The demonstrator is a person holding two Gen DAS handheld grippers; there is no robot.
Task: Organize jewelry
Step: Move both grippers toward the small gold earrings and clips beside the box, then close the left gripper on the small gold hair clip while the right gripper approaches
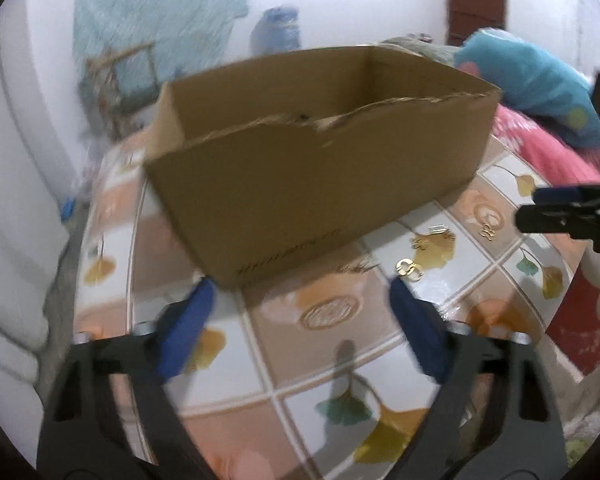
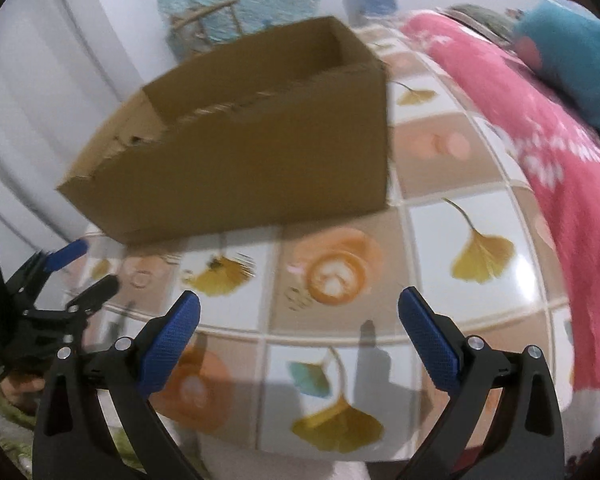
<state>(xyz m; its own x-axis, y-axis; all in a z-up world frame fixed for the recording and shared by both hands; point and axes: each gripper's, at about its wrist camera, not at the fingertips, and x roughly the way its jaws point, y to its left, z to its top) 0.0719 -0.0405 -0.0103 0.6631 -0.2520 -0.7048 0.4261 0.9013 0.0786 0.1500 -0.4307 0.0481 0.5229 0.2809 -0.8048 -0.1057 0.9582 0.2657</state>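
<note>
A tablecloth printed with squares of yellow leaves and coffee cups covers the surface in front of me, with a white wall behind and a pink blanket heaped along the right side. On the cloth sits an open cardboard box, its near rim torn and ragged.

My left gripper hangs over the cloth just in front of the box, its blue pads spread apart with nothing between them. My right gripper hangs over the cloth too, its blue fingers standing wide and empty above a coffee-cup square.

The jewelry lies loose on the cloth to the right of the box: a pair of gold earrings just beyond my left gripper's right finger, a second gold piece a little further back on a yellow leaf, and a third near the tip of my right gripper. They are small and blurred, so I cannot tell their exact shape. None of them touches either gripper.
</note>
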